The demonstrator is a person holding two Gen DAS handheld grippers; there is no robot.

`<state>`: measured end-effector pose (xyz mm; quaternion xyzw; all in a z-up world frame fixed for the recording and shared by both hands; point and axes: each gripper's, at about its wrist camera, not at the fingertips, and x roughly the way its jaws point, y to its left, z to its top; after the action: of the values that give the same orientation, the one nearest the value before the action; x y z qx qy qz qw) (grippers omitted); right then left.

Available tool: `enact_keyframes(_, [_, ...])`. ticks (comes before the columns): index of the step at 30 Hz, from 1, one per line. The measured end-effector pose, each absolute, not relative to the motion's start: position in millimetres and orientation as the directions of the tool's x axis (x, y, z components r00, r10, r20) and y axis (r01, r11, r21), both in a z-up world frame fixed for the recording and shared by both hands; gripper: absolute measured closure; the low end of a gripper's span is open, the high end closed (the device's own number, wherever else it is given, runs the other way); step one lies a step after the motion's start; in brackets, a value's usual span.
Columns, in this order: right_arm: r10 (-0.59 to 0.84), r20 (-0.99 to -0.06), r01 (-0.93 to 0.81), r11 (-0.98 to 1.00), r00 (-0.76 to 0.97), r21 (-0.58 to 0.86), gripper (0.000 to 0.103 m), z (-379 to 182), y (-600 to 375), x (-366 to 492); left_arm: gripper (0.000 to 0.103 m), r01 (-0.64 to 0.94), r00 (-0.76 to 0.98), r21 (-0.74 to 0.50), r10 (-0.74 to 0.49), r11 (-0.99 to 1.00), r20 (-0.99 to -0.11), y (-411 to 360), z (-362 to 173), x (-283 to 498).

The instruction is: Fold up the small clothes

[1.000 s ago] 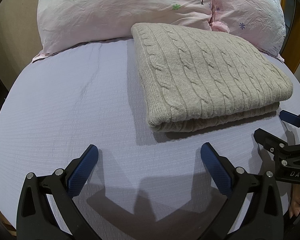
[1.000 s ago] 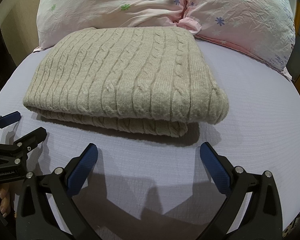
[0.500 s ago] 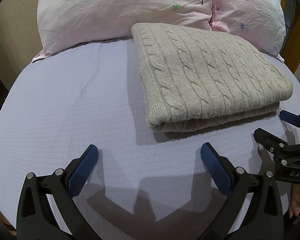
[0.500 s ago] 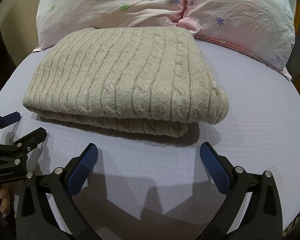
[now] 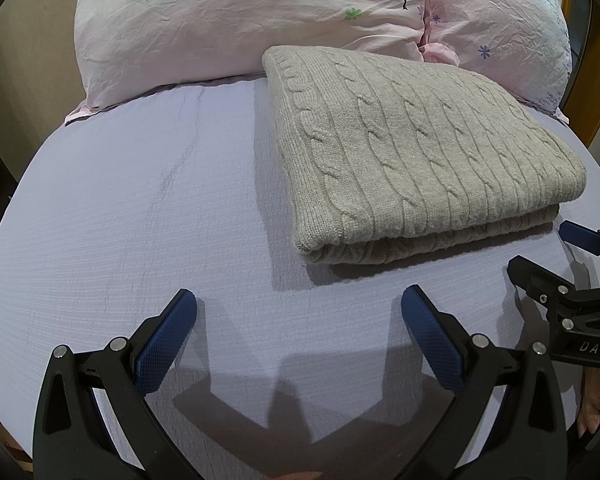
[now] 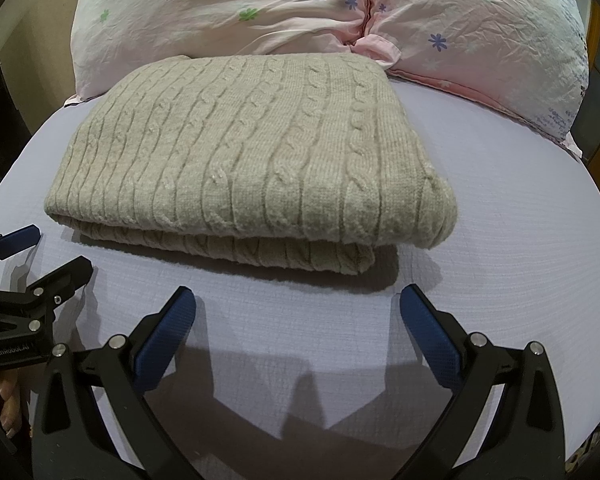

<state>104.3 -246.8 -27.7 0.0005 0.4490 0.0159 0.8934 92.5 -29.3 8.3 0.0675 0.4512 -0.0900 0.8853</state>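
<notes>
The left tongs stand spread wide with nothing between their blue pads, low over the lavender bed sheet. The right tongs gape just as wide and are likewise empty, side by side with the left pair. Just beyond both, apart from every fingertip, lies the folded beige cable-knit sweater, flat on the sheet with its layered edge turned toward the tongs. Seen from the sweater, the left tongs sit off its near left corner, the right tongs off its near right corner. Behind the sweater, touching its far edge, rest two pink flowered pillows.
</notes>
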Motion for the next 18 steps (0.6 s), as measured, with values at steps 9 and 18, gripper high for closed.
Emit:
enact_keyframes(9, [0.029,-0.802,-0.029,0.999,0.596,0.015,0.002,-27.4,-246.5,104.1,0.001,0.217,0.576,0.039,-0.096,0.975,-0.812,-30.4,8.4,92.4])
enact_keyframes(18, [0.029,-0.802,-0.029,0.999,0.596,0.015,0.002,-27.3,-246.8,104.3,0.001,0.204,0.575,0.040,-0.087,0.978,-0.813,-30.5,8.3,92.2])
